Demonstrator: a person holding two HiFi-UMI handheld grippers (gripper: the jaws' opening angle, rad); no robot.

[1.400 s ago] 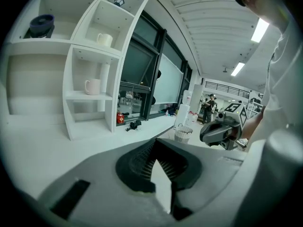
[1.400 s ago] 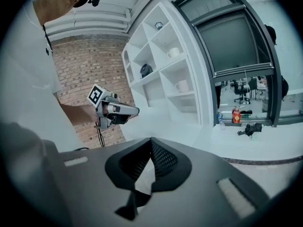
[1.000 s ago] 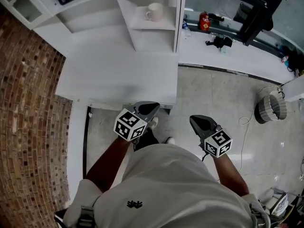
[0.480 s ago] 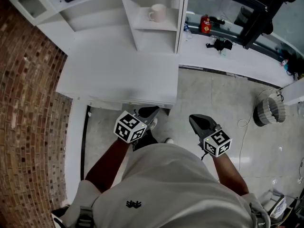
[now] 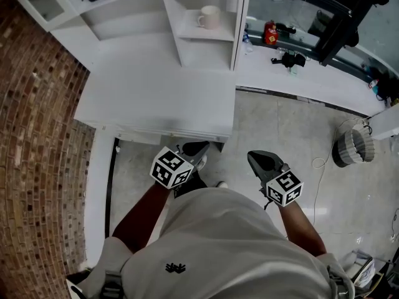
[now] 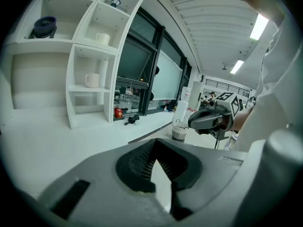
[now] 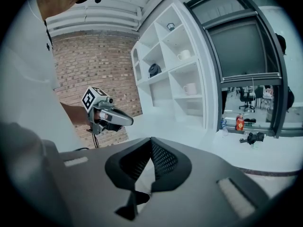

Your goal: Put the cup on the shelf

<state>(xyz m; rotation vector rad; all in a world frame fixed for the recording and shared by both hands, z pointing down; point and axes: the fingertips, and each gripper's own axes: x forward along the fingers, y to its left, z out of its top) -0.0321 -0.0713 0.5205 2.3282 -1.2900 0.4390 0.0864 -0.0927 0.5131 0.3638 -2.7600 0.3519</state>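
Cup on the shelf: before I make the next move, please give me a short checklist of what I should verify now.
1. Cup stands upright on the shelf: ok.
2. Cup sits back from the shelf's front edge: ok.
3. Left claw shut, nothing in it: ok.
4. Right claw shut, nothing in it: ok.
5. Both claws away from the shelf, near the person's body: ok.
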